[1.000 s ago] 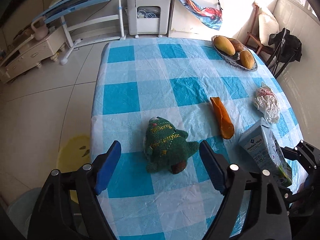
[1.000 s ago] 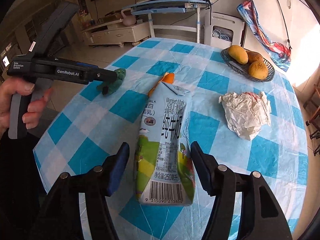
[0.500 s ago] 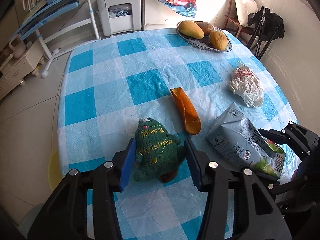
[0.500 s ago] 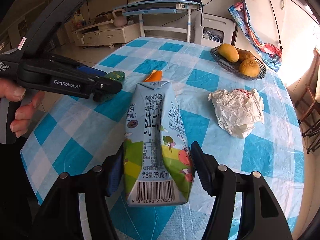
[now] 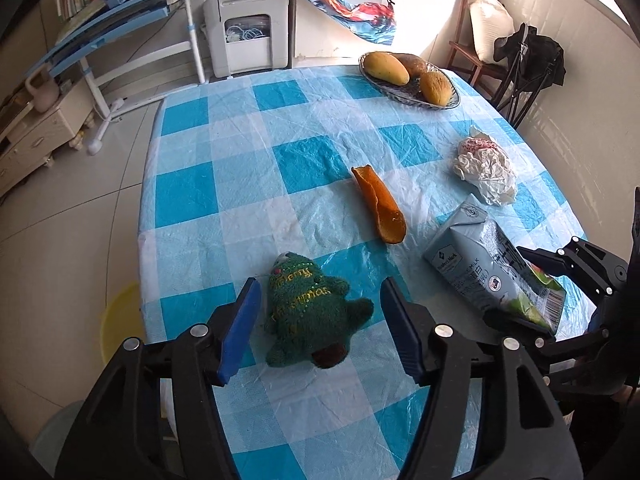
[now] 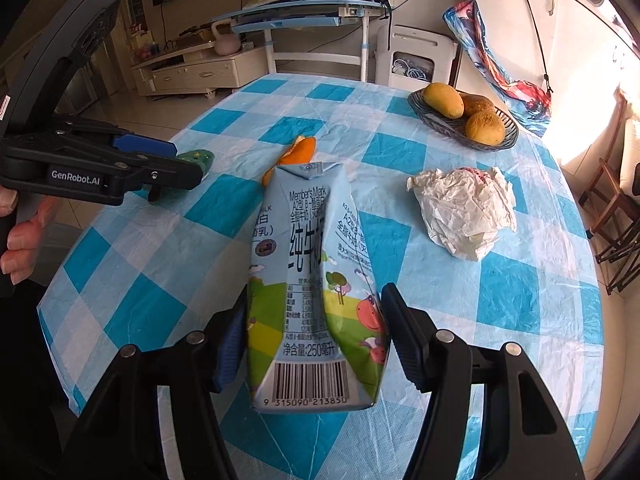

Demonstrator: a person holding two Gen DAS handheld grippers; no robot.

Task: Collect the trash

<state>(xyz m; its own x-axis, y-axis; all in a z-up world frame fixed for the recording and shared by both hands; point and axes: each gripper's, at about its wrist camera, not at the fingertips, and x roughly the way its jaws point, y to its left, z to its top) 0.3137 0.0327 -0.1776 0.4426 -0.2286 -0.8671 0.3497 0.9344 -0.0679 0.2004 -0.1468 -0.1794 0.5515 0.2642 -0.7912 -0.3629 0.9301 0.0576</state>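
Note:
A light-blue milk carton (image 6: 312, 264) lies tilted at the near right of the checked table, and my right gripper (image 6: 316, 290) is shut on its lower end, both pads against its sides. The left wrist view shows that carton (image 5: 476, 264) in the right gripper (image 5: 536, 292). My left gripper (image 5: 319, 286) straddles a green plush Christmas tree (image 5: 308, 312); its jaws are opening, with a gap on each side of the toy. An orange peel (image 5: 380, 208) and a crumpled white wrapper (image 5: 486, 168) lie farther back.
A wire basket (image 5: 448, 104) with mangoes stands at the far right of the table. On the floor left of the table is a yellow bin (image 5: 120, 320). A chair (image 5: 516, 64) with dark clothing stands beyond the right edge. A hand (image 6: 20, 240) holds the left gripper (image 6: 176, 168).
The left gripper's jaws narrowed around the plush tree, then widened again, and it shifted over the table. The carton now fills the gap between the right gripper's pads.

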